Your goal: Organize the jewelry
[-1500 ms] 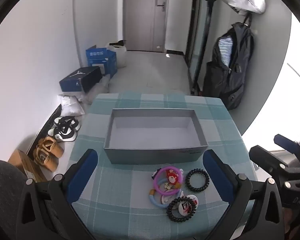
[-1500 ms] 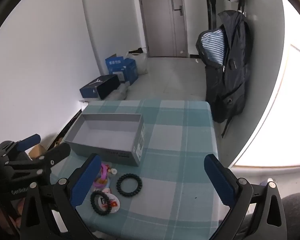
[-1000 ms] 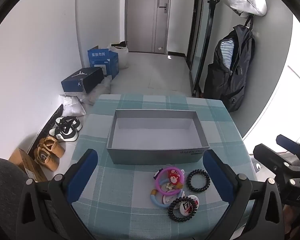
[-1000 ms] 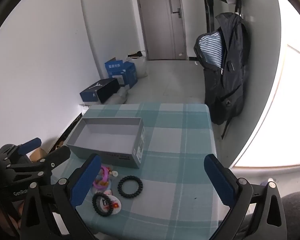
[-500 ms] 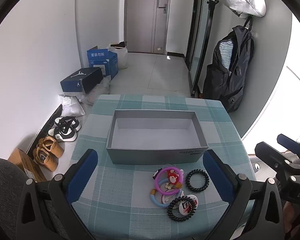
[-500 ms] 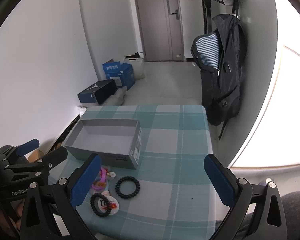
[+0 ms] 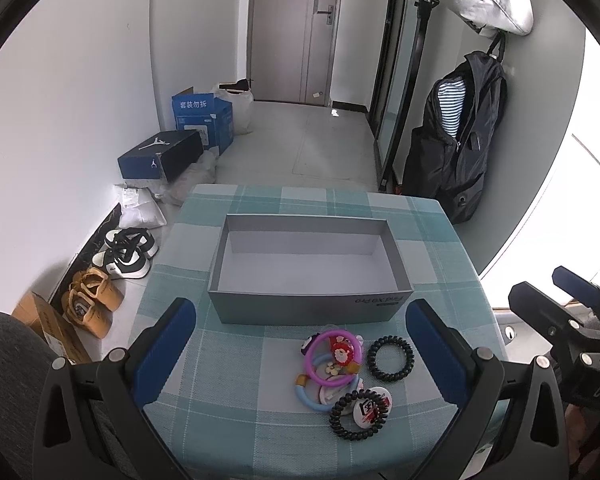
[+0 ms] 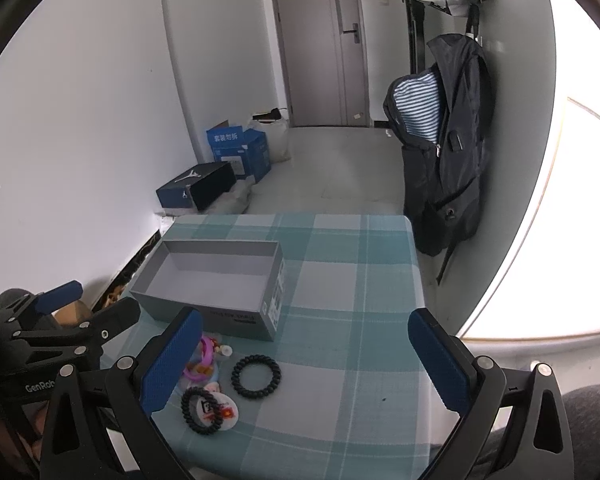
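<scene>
Left wrist view: both grippers' jaws spread, Jordan-logo shoebox [image 7: 160,156] on floor

Left claw [image 7: 300,344] spread wide, right claw [image 8: 306,352] spread wide, both empty

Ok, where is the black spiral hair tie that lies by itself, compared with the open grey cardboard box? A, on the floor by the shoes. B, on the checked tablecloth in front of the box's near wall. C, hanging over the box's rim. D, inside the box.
B: the black spiral hair tie lies flat on the checked tablecloth, just short of the near wall of the open grey cardboard box, whose inside shows nothing in it.
</scene>
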Demonstrator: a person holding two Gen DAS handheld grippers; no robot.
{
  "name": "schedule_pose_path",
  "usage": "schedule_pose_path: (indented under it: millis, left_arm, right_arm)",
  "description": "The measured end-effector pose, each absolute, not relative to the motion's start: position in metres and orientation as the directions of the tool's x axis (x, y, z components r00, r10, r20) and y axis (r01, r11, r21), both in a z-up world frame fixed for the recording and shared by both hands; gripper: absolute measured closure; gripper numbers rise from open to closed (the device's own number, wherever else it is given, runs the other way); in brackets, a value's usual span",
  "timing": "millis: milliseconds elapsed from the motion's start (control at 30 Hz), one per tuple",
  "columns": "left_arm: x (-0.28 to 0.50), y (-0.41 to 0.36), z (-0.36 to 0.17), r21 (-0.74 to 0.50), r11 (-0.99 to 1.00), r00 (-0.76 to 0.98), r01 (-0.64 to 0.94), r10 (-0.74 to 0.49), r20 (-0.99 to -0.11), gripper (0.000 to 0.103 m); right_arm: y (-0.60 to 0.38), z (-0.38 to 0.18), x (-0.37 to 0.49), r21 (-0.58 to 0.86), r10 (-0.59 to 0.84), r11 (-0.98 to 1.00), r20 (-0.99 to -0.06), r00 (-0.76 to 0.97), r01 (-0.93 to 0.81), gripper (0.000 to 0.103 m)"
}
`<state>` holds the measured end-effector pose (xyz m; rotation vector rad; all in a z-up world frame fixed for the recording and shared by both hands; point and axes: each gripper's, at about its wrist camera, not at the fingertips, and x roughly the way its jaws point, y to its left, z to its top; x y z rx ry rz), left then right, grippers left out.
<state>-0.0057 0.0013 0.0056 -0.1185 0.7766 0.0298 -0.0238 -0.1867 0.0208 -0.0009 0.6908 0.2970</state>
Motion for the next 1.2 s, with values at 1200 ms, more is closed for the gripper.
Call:
schedule_pose_path:
  millis: [1200]
  left_arm:
    - [-0.0078,-0.0036,-0.0022,-0.088,0.995,0.698,-0.049,-0.029,-0.715,0.001]
  right_arm:
    - [-0.1859,0.0193,-0.0265,0.106,0.283,0.954,-0.625,0.727,-0.280,0.000]
